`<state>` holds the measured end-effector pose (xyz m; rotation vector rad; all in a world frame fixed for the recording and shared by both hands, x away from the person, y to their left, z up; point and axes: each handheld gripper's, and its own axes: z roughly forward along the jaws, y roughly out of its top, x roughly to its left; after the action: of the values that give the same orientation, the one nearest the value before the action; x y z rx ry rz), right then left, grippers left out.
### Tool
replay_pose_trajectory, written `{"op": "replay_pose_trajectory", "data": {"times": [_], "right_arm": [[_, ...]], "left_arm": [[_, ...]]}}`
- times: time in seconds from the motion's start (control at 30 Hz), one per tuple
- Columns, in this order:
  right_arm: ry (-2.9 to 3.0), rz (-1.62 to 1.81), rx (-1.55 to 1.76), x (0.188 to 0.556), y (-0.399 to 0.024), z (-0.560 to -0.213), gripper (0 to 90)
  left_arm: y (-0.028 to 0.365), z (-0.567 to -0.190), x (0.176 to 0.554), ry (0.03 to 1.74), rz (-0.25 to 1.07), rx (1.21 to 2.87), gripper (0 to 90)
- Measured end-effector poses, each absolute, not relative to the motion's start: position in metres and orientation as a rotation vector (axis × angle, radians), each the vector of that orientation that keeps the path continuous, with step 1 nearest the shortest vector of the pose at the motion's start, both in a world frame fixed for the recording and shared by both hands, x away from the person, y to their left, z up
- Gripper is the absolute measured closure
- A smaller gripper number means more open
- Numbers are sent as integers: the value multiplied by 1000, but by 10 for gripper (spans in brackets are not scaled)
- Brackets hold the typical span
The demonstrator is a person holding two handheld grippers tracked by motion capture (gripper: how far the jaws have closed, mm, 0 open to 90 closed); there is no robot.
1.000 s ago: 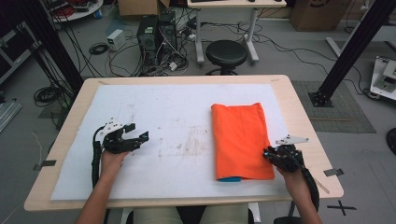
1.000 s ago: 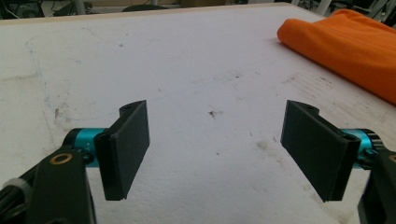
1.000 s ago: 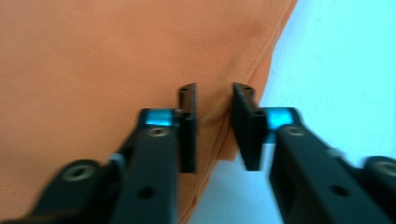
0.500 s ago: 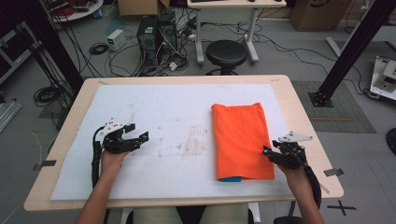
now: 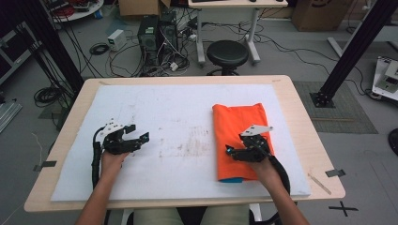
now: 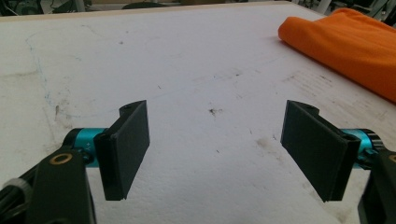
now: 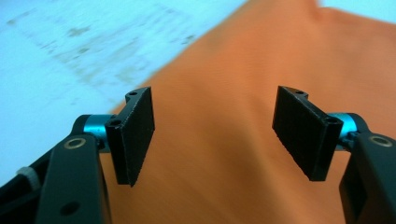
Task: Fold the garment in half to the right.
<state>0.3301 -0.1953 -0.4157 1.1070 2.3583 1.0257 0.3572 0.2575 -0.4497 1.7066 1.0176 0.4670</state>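
Observation:
A folded orange cloth (image 5: 237, 122) lies on the right half of the white mat (image 5: 178, 112), with a blue layer peeking out at its near edge. In the high view my right gripper (image 5: 230, 151) hovers over the near part of the cloth, pointing left, jaws open. In the right gripper view the orange cloth (image 7: 224, 93) spreads under the open right gripper (image 7: 212, 130), and nothing is held. My left gripper (image 5: 143, 137) rests at the mat's left, open and pointing right. In the left gripper view its open jaws (image 6: 215, 135) frame bare mat, with the orange cloth (image 6: 355, 42) farther off at the upper right.
The mat covers a wooden table (image 5: 300, 108). Faint smudges mark the mat's middle (image 5: 187, 147). Beyond the far edge stand a black stool (image 5: 227, 54) and a computer tower (image 5: 152, 33) among floor cables. A black frame post (image 5: 356, 47) rises at the right.
My right gripper has moved left from the cloth's right edge to over the cloth's near part. The left gripper has stayed put.

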Motion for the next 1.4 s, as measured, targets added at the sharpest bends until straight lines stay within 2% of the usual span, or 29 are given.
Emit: {"op": "replay_pose_trajectory", "data": {"times": [0.2, 0.53, 0.7, 0.93, 1.2, 1.23, 1.4], "right_arm": [[2489, 884, 1064, 333, -174, -433, 306], [2267, 1083, 1200, 347, -189, -409, 294], [2200, 981, 1361, 366, -186, -420, 294], [2294, 903, 1394, 381, -167, -435, 296], [2123, 1032, 1455, 387, -204, -418, 296], [2087, 988, 1462, 390, -213, -417, 306], [2018, 830, 1496, 402, -245, -419, 547]], "left_arm": [[258, -450, 357, 1018, 469, 1706, 238], [257, -450, 358, 1013, 467, 1712, 238], [257, -451, 358, 1016, 464, 1708, 238], [256, -451, 358, 1016, 464, 1712, 238], [257, -450, 358, 1012, 465, 1712, 238], [256, -450, 358, 1011, 465, 1711, 238], [257, -450, 358, 1015, 465, 1703, 238]]}}
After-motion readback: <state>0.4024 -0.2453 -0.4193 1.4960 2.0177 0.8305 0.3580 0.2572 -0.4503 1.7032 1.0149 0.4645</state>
